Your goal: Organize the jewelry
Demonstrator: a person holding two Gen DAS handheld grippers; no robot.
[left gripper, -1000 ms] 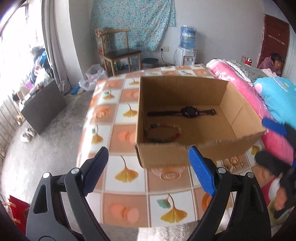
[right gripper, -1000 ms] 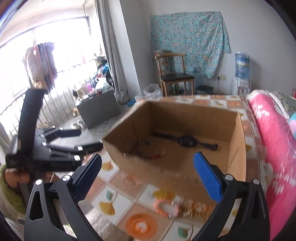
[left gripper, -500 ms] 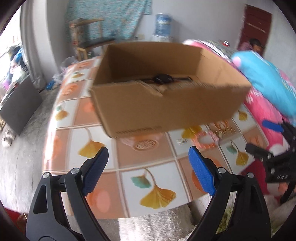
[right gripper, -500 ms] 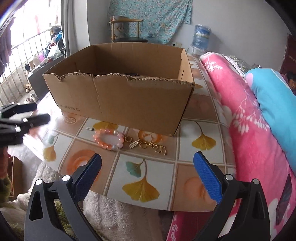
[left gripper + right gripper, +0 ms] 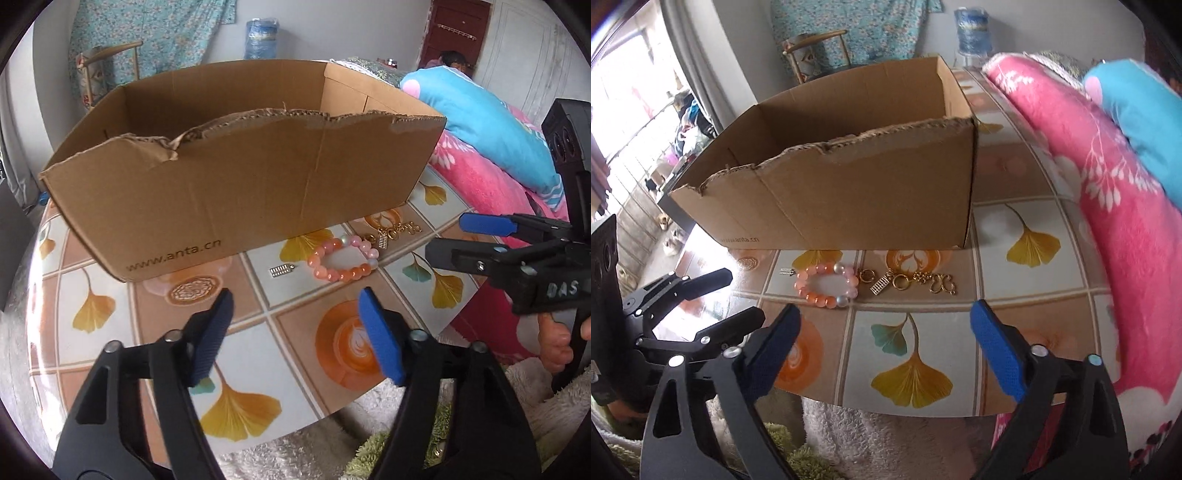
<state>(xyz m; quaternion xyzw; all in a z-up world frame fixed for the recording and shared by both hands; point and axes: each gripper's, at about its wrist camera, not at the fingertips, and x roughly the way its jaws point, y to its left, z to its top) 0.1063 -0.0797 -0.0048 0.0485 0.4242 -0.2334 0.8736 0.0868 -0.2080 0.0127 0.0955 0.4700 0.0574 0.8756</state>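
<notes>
A pink bead bracelet [image 5: 341,258] lies on the tiled table just in front of an open cardboard box [image 5: 236,192]; it also shows in the right wrist view [image 5: 827,285]. Gold chain jewelry [image 5: 916,283] lies right of it, also in the left wrist view [image 5: 393,232]. A small silver charm [image 5: 281,271] lies to its left, also in the right wrist view [image 5: 787,272]. My left gripper [image 5: 295,328] is open and empty, low over the table before the bracelet. My right gripper [image 5: 884,347] is open and empty, near the table's front edge. The box's inside is hidden.
A pink blanket [image 5: 1108,192] and a blue pillow [image 5: 480,122] lie along the table's right side. The table [image 5: 1027,258] has a glossy ginkgo-leaf top. A fluffy rug [image 5: 399,435] lies below the front edge. A chair [image 5: 816,51] and a water dispenser [image 5: 262,37] stand far behind.
Both grippers have dropped from above the box to table height in front of it and moved closer to the bracelet. The box's contents have gone out of sight. Both stay open.
</notes>
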